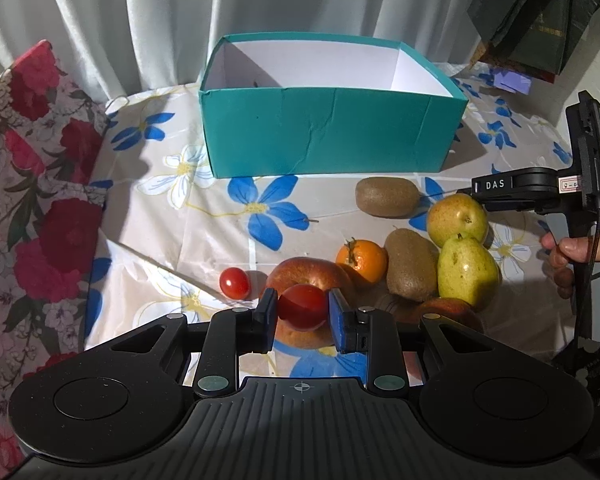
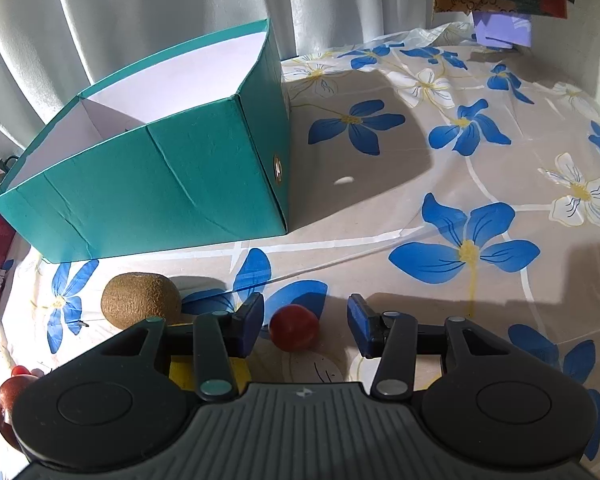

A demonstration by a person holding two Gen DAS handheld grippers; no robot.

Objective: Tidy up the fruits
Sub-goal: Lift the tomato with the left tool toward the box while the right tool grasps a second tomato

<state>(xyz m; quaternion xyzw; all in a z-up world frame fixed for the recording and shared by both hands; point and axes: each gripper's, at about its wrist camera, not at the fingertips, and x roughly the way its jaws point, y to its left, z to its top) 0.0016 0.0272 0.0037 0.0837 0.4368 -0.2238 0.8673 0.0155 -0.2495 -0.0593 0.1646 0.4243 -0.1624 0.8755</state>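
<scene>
A flowered cloth (image 1: pixel 220 184) covers the table, and on it stands the open teal box (image 1: pixel 328 132), long side facing the left camera. Both grippers tilt steeply down toward the cloth. In front of the box lies the fruit: two apples, one (image 1: pixel 308 276) under the left gripper; two pears (image 1: pixel 466 270) standing side by side, stems upward; two kiwis, one (image 1: pixel 387 197) lying with its long axis parallel to the box front, the other (image 1: pixel 411 264) on end against the pears; a mandarin (image 1: pixel 361 261). The left gripper (image 1: pixel 303 307) is clenched on a cherry tomato (image 1: pixel 302 306), lifted above the apple. A second tomato (image 1: pixel 235 283) sits on the cloth to its left. The right gripper (image 2: pixel 306 326), held by a hand (image 1: pixel 568 256), straddles a third tomato (image 2: pixel 293 327) without touching it; its fingers (image 2: pixel 250 322) are apart.
</scene>
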